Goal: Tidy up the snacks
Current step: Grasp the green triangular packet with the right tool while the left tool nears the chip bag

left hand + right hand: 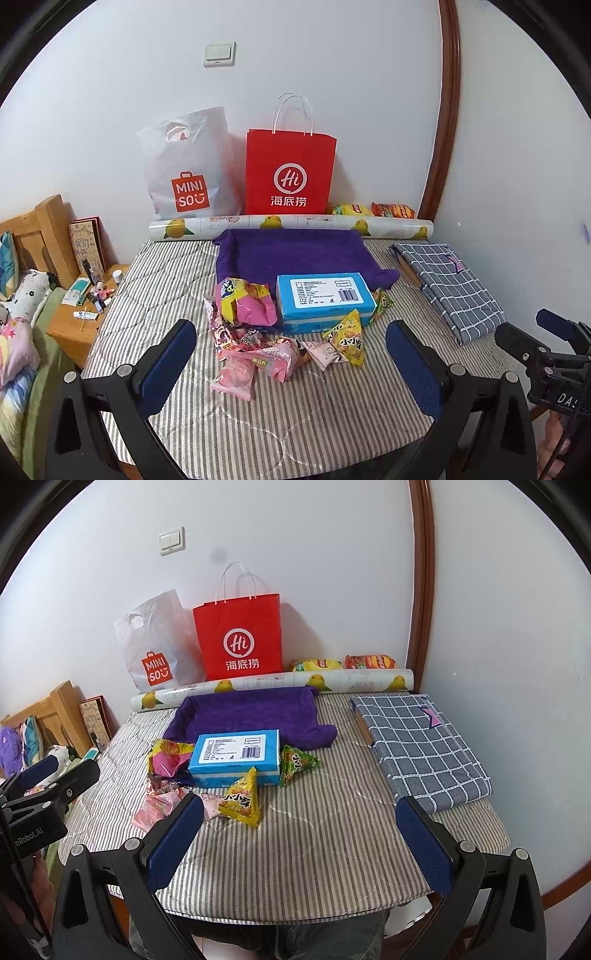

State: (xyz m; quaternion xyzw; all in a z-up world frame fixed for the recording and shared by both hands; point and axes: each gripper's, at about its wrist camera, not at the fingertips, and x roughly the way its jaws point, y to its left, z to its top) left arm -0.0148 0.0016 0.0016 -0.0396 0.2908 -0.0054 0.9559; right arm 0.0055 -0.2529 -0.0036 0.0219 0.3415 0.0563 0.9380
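Observation:
Several snack packets lie in a loose pile on the striped table cover [295,406]: pink packets [255,354], a pink-and-yellow bag [245,301], a yellow triangular packet [347,338] [242,799] and a green triangular packet [382,302] [295,762]. A blue box [325,299] [234,755] sits among them on the edge of a purple cloth [291,254] [251,716]. My left gripper [291,362] is open, low in front of the pile. My right gripper [299,834] is open over bare striped cover [314,849], right of the yellow packet. Both are empty.
A red paper bag [290,173] [240,638] and a white Miniso bag [186,170] [155,646] stand against the wall behind a printed roll [291,223]. Two more snack bags [373,210] lie behind the roll. A checked folded cloth [447,284] [417,742] lies right. A cluttered nightstand [85,310] stands left.

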